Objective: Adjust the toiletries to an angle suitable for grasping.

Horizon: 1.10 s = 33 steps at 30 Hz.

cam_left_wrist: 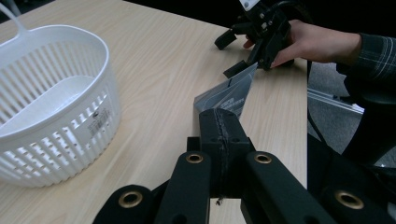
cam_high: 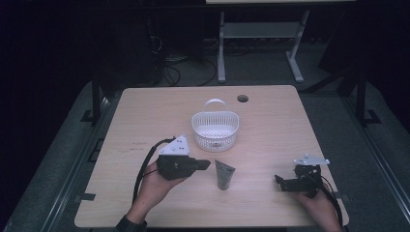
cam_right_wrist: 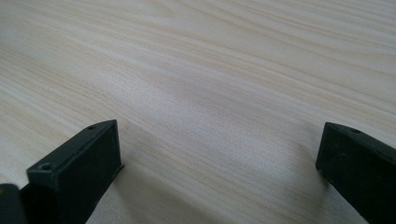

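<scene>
A grey squeeze tube (cam_high: 224, 174) lies on the wooden table (cam_high: 270, 130), in front of a white plastic basket (cam_high: 215, 128) with a handle. My left gripper (cam_high: 206, 164) hovers just left of the tube with its jaws shut together and nothing between them. In the left gripper view its closed tips (cam_left_wrist: 219, 117) point at the tube (cam_left_wrist: 229, 93), and the basket (cam_left_wrist: 51, 102) stands at the left. My right gripper (cam_high: 281, 182) rests near the table's front right, open, jaws pointing left. In the right gripper view its jaws (cam_right_wrist: 217, 158) stand wide apart over bare wood.
A round cable hole (cam_high: 242, 98) sits in the table's far edge. The right hand and its gripper (cam_left_wrist: 229, 55) lie beyond the tube in the left gripper view. A white desk frame (cam_high: 261, 34) and cables stand on the dark floor behind.
</scene>
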Available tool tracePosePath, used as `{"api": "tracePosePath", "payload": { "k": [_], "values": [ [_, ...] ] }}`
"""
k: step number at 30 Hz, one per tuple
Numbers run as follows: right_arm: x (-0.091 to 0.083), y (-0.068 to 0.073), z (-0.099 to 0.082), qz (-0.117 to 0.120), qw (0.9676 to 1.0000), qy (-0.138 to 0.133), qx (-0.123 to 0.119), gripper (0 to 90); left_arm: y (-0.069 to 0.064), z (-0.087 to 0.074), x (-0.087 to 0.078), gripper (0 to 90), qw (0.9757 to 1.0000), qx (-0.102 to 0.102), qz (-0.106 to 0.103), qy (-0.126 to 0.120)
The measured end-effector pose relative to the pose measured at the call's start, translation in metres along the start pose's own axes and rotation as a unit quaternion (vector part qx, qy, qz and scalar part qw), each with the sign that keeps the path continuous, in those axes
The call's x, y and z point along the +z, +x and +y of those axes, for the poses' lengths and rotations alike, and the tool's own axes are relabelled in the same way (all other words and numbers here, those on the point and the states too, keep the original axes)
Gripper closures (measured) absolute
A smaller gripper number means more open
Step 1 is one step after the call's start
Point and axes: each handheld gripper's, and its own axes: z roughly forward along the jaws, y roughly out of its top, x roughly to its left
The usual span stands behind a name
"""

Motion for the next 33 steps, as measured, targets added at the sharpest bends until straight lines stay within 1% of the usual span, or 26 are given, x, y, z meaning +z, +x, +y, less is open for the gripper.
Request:
{"api": "tracePosePath", "payload": {
  "k": [5,17,22,26,31,33],
  "values": [
    [0.0,0.0,0.0,0.0,1.0,0.0,0.0,0.0,0.0,0.003,0.008,89.6,1.0,0.003,-0.004,0.005],
    [0.0,0.0,0.0,0.0,1.0,0.0,0.001,0.0,0.006,0.005,0.019,89.6,0.9999,0.001,-0.006,0.011],
    [0.0,0.0,0.0,0.0,1.0,0.0,0.001,0.0,0.009,0.006,0.023,89.6,0.9998,0.003,-0.002,0.017],
    [0.0,0.0,0.0,0.0,1.0,0.0,0.001,0.0,0.011,0.006,0.025,89.6,0.9998,0.002,-0.003,0.018],
    [0.0,0.0,0.0,-0.001,1.0,0.0,0.002,0.0,0.014,0.008,0.027,89.6,0.9998,0.004,0.002,0.019],
    [0.0,0.0,0.0,-0.001,1.0,0.0,0.001,0.0,0.016,0.009,0.029,89.6,0.9998,0.002,0.003,0.019]
  ]
}}
